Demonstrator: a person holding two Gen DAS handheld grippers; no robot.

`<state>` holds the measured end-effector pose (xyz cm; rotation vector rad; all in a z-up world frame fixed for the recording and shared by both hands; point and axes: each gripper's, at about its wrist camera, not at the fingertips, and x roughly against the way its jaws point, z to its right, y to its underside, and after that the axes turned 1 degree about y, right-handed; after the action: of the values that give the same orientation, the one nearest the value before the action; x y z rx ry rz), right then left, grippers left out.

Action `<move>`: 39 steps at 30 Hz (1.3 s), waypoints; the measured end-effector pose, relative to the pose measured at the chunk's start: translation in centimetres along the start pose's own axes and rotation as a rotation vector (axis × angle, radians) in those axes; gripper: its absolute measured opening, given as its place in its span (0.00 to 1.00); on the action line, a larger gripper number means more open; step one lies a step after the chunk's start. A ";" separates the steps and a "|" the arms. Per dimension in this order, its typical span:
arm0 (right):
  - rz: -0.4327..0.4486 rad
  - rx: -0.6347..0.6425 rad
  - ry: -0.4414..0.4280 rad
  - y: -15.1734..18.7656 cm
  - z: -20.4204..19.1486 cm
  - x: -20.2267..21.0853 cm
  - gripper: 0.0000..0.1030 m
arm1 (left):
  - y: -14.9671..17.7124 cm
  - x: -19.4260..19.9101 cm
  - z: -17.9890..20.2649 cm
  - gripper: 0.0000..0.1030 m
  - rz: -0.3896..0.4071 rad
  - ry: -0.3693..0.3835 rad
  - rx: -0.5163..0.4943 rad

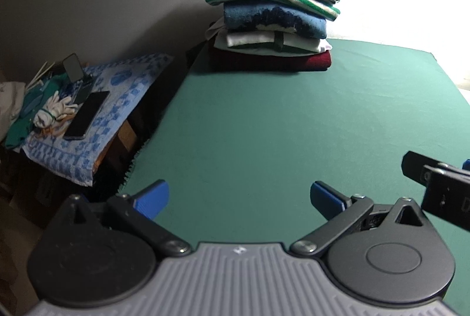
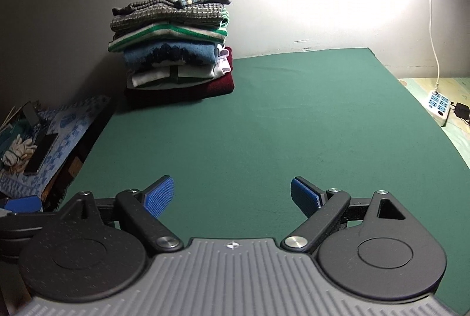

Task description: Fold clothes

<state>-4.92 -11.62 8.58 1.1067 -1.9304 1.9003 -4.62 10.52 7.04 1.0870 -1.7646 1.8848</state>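
Observation:
A tall stack of folded clothes (image 1: 273, 13) (image 2: 173, 48) stands at the far left corner of the green table (image 1: 264, 125) (image 2: 264, 125), against the wall. A dark red piece lies at the bottom, then white, blue, green-striped and grey check pieces. My left gripper (image 1: 239, 200) hovers open over the near part of the table, nothing between its blue pads (image 1: 152, 198). My right gripper (image 2: 232, 197) is open too, with nothing in it, over the near middle of the table. Part of the right gripper's black body (image 1: 437, 183) shows at the right edge of the left wrist view.
Left of the table, a lower stand with a blue patterned cloth (image 1: 102, 110) (image 2: 58, 134) holds a phone (image 1: 86, 114), white gloves (image 1: 54, 110) and small clutter. A white power strip (image 2: 437, 107) with a cable lies on the surface right of the table.

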 end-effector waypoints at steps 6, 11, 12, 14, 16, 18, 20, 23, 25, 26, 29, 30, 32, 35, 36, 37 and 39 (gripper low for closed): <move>0.013 0.018 0.020 0.3 -1.6 0.3 0.87 | 0.3 -0.2 -0.7 1.00 -0.003 0.037 -0.005; 0.014 0.018 0.024 0.0 -2.2 -0.3 0.87 | 0.4 -0.1 -0.8 1.00 0.020 0.030 -0.013; 0.012 0.022 0.022 0.0 -2.4 -0.4 0.87 | 0.3 -0.2 -0.9 1.00 0.018 0.035 -0.008; 0.011 0.029 0.019 -0.2 -2.6 -0.6 0.87 | 0.1 -0.5 -1.1 1.00 0.006 0.039 0.007; 0.016 0.032 0.022 -0.4 -2.7 -0.7 0.87 | -0.1 -0.7 -1.3 1.00 0.001 0.046 0.012; 0.020 0.040 0.024 -0.5 -2.8 -0.9 0.87 | -0.3 -0.8 -1.4 1.00 0.005 0.041 0.015; 0.014 0.047 0.023 -0.6 -2.9 -1.0 0.87 | -0.4 -1.0 -1.5 1.00 0.000 0.046 0.022; 0.011 0.041 0.019 -0.5 -2.7 -1.2 0.87 | -0.5 -1.4 -1.6 1.00 -0.010 0.046 0.024; 0.006 0.034 0.020 -0.5 -2.7 -1.3 0.87 | -0.5 -1.5 -1.8 1.00 -0.015 0.045 0.025; 0.003 0.031 0.019 -0.5 -2.6 -1.4 0.87 | -0.6 -1.6 -1.9 1.00 -0.017 0.044 0.027; -0.003 0.028 0.021 -0.5 -2.5 -1.5 0.87 | -0.6 -1.9 -2.0 1.00 -0.024 0.043 0.030; -0.006 0.025 0.021 -0.5 -2.5 -1.6 0.87 | -0.5 -1.9 -2.1 1.00 -0.026 0.044 0.030; -0.011 0.019 0.021 -0.5 -2.4 -1.7 0.87 | -0.5 -2.0 -2.1 1.00 -0.029 0.042 0.028; -0.019 0.014 0.024 -0.3 -2.2 -1.7 0.87 | -0.4 -2.2 -2.1 1.00 -0.034 0.041 0.020; -0.021 0.012 0.024 -0.2 -2.2 -1.8 0.87 | -0.4 -2.3 -2.1 1.00 -0.035 0.041 0.018; -0.023 0.010 0.025 -0.1 -2.1 -1.8 0.87 | -0.4 -2.3 -2.1 1.00 -0.036 0.041 0.016; -0.026 0.011 0.025 0.0 -2.1 -1.8 0.87 | -0.4 -2.4 -2.0 1.00 -0.038 0.042 0.014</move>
<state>-4.40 -9.03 7.77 1.1007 -1.8861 1.9040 -3.41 13.13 5.69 1.0709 -1.6984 1.8861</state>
